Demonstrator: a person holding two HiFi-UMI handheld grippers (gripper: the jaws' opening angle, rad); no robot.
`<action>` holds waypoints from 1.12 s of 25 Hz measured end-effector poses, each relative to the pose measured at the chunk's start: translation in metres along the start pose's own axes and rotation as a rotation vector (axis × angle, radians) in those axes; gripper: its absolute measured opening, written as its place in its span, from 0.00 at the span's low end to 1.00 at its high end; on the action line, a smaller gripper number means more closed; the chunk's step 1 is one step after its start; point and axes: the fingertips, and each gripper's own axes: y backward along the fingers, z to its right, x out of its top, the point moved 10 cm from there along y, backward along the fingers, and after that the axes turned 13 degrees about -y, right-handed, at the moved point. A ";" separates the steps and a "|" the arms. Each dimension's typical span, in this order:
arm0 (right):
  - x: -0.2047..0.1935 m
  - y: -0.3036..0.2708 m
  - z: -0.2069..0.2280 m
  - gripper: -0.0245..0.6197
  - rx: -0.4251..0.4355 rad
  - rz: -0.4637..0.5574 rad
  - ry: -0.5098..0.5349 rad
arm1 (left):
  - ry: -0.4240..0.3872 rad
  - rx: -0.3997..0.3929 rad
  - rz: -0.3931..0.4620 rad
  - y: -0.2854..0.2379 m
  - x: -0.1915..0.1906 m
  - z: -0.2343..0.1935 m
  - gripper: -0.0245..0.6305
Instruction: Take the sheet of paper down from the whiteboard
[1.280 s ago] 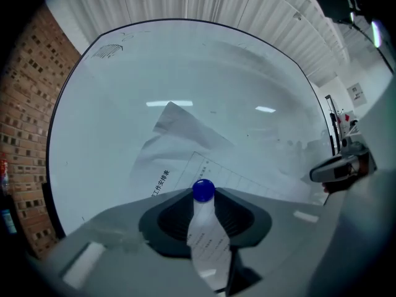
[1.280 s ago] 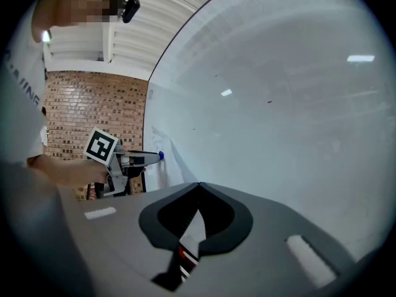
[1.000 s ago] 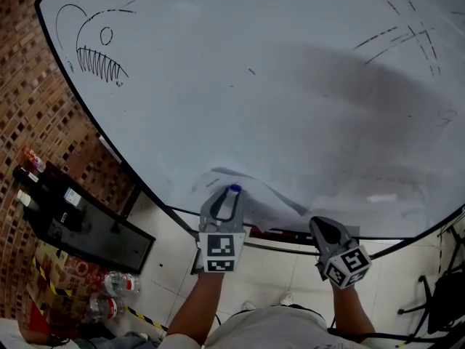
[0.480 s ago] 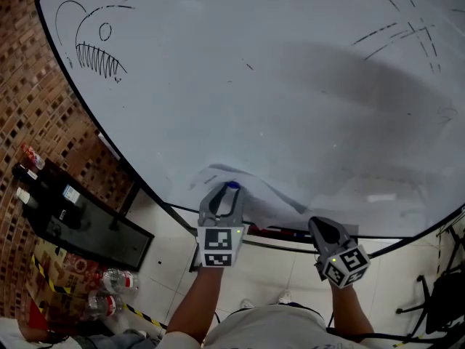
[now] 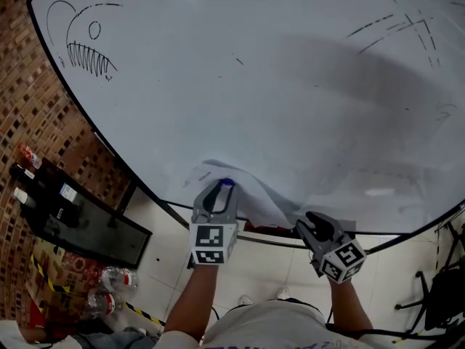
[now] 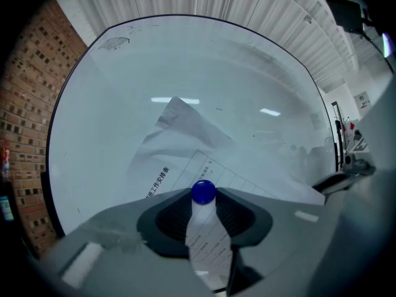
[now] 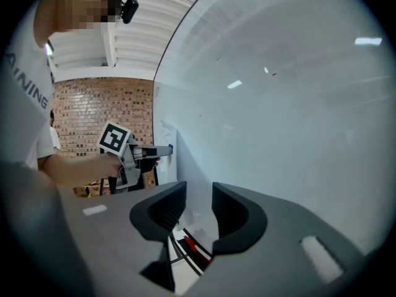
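Two grippers are held low on the whiteboard [image 5: 254, 86], near its bottom frame [image 5: 414, 226]. The blue magnet [image 6: 203, 191] is pinched at the tips of the left gripper [image 5: 220, 192], whose jaws have just been closing. The rumpled sheet of paper [image 6: 179, 147] is pinned to the board beneath it. The jaws of the right gripper [image 7: 198, 198] have just been opening and stand apart, the sheet's edge unpressed between them. That edge should be re-gripped before the magnet is drawn straight off. Free room lies above; the frame crowds below.
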 end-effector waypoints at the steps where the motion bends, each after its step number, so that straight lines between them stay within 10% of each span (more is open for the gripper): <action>1: -0.001 -0.002 -0.002 0.26 0.020 -0.005 0.005 | -0.002 0.001 -0.002 0.000 0.000 0.000 0.24; 14: 0.011 0.015 0.011 0.26 0.071 0.117 -0.031 | 0.002 -0.013 0.008 0.000 0.001 -0.001 0.24; 28: 0.003 -0.023 0.008 0.29 0.028 -0.074 0.091 | 0.013 -0.017 0.000 0.001 -0.001 -0.002 0.24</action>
